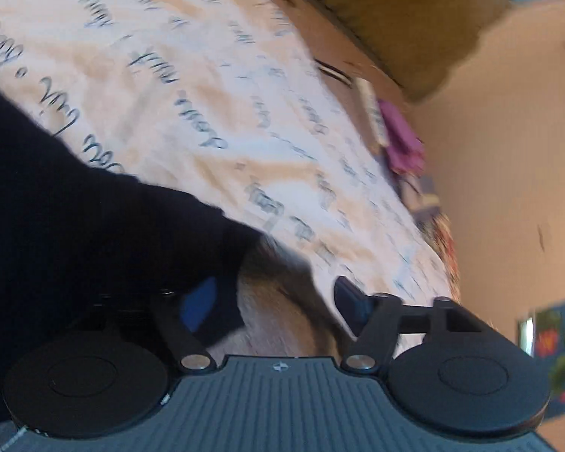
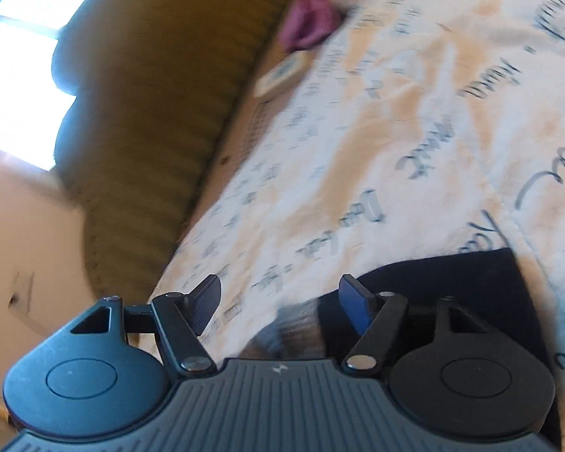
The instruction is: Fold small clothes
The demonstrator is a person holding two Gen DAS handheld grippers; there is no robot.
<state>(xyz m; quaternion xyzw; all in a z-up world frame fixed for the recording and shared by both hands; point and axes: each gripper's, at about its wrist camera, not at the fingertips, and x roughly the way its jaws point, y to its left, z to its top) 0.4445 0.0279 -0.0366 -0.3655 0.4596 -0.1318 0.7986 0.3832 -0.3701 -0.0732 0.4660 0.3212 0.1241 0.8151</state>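
Note:
A dark navy garment (image 1: 75,218) lies on a white bed sheet with blue script (image 1: 192,86). In the left wrist view it fills the lower left and covers the left finger. My left gripper (image 1: 278,301) is open, jaws wide apart, with only sheet between them. In the right wrist view the same garment (image 2: 452,286) lies at the lower right under the right finger. My right gripper (image 2: 282,297) is open and holds nothing. Both views are blurred by motion.
An olive-green cushion or headboard (image 2: 150,113) runs along the bed's far edge. A small pink-purple cloth (image 2: 309,19) and a white flat object (image 2: 282,73) lie near it. A beige wall (image 1: 508,150) and a bright window (image 2: 15,37) lie beyond.

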